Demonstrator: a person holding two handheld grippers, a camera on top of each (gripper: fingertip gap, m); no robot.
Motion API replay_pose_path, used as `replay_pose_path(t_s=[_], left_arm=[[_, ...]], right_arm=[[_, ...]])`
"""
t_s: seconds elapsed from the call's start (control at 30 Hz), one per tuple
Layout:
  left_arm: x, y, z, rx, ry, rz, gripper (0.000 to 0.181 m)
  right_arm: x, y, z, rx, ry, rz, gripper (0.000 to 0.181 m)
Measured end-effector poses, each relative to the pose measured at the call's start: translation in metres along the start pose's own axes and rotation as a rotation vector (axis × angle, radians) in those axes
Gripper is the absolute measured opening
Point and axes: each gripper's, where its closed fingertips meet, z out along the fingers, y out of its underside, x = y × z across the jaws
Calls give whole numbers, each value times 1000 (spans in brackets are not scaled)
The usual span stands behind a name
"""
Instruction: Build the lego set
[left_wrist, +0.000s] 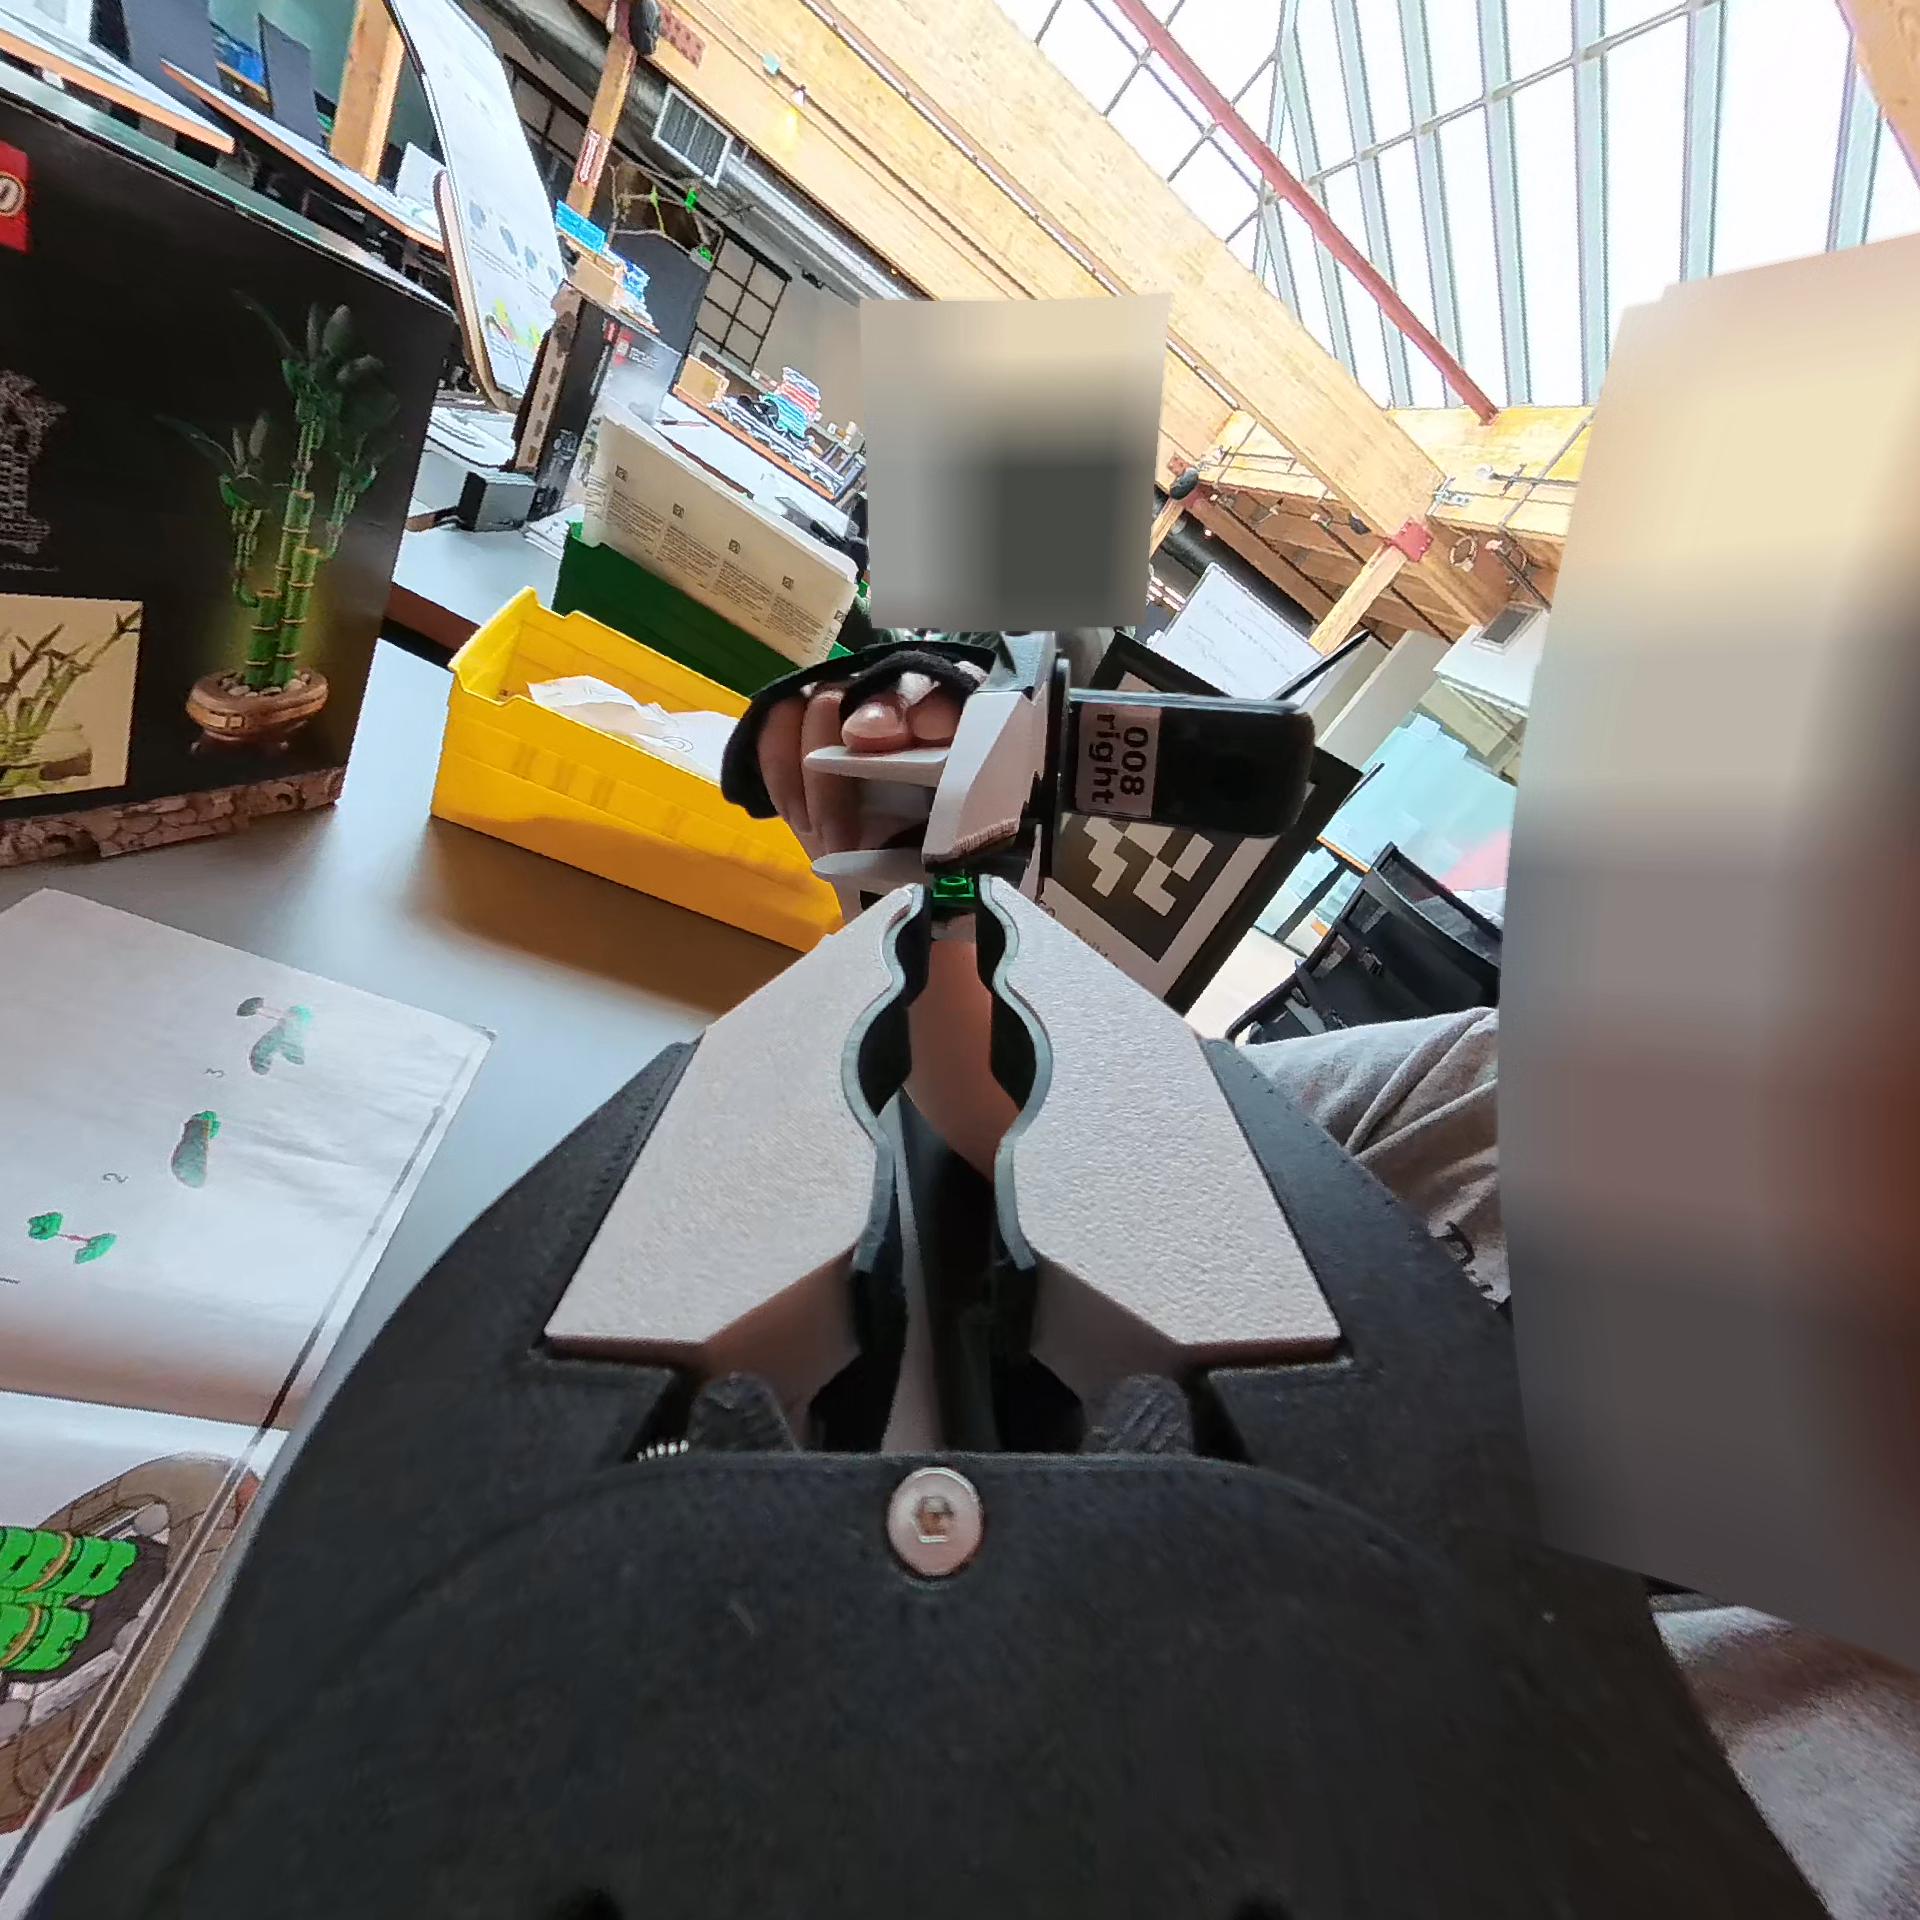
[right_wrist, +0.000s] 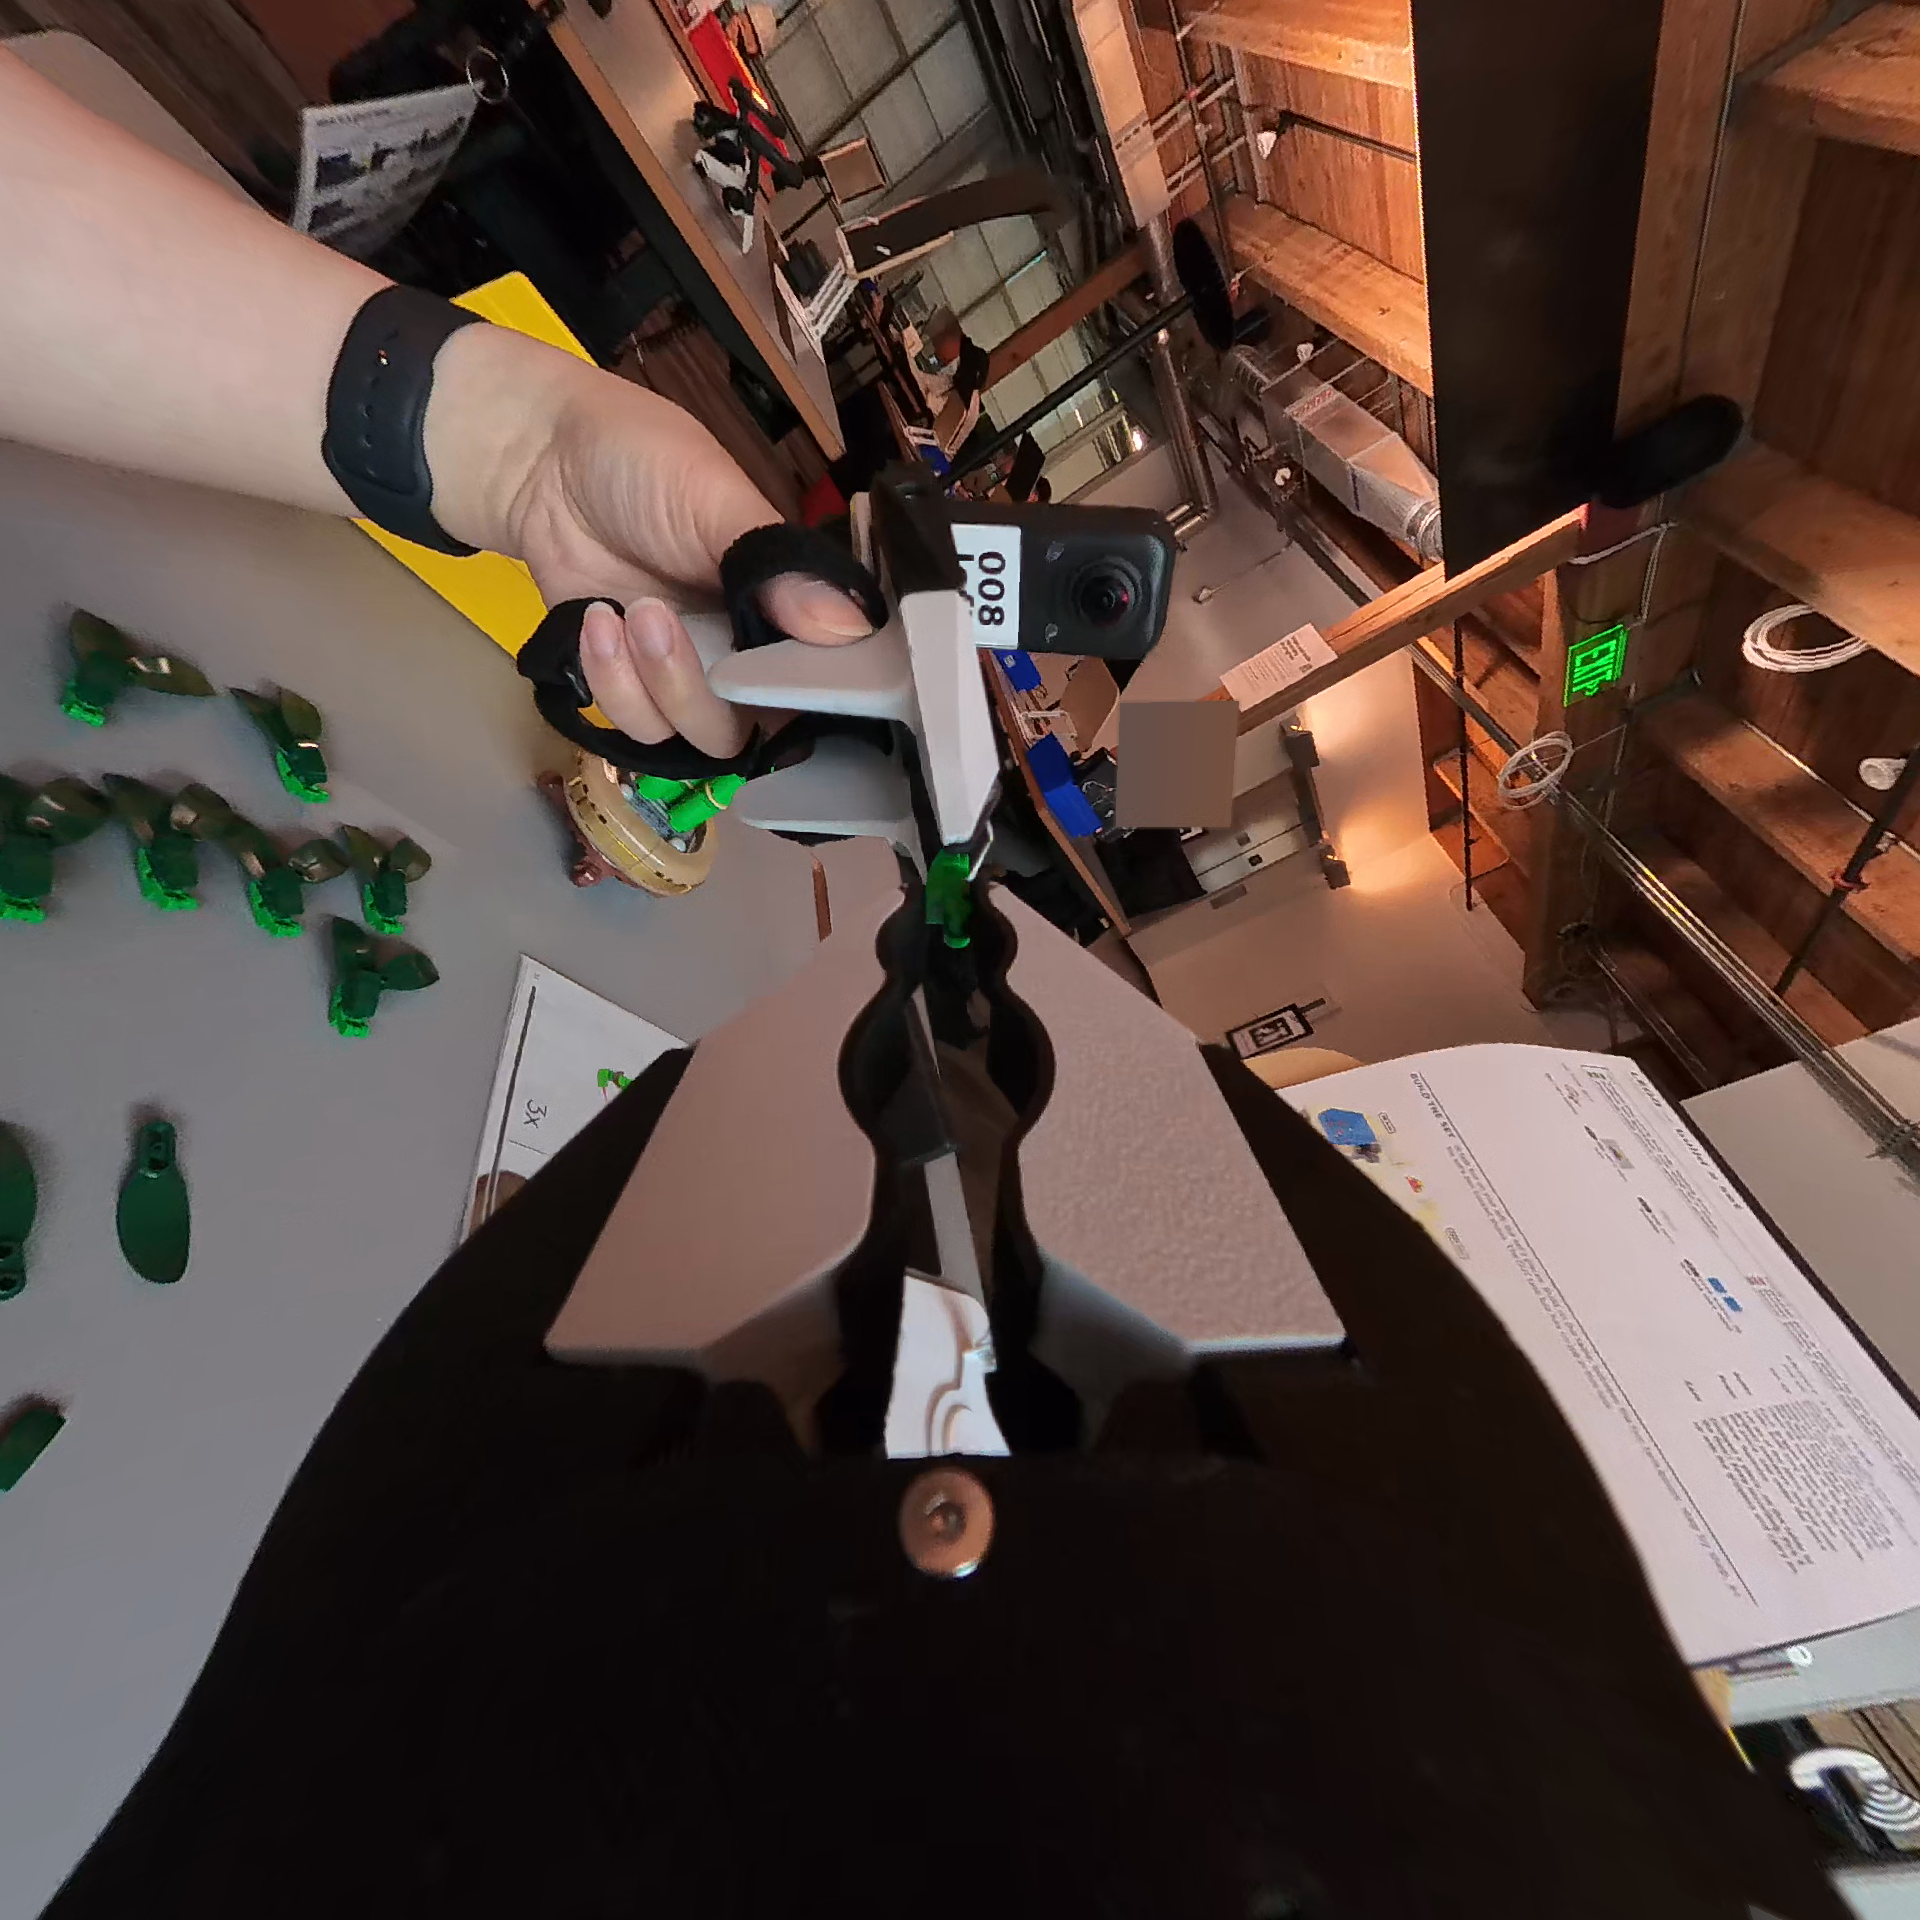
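In the left wrist view, the left gripper is pinched onto a small green lego piece held in the air above the grey table, meeting the tips of the right gripper; a yellow bin and the lego box sit toward the table's far edge, an instruction booklet near its front edge. In the right wrist view, the right gripper is clamped on what seems the same green piece, while leaf assemblies and a tan pot base lie on the table's left part.

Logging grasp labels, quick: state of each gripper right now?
Left gripper: shut on a small green lego piece.
Right gripper: shut on a green lego piece, tip to tip with the left.
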Motion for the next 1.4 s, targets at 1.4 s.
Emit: replay_pose_path(t_s=[1.4], left_arm=[[17, -55, -16, 643, -185, 344, 5]], right_arm=[[54, -17, 16, 843, 107, 1518, 6]])
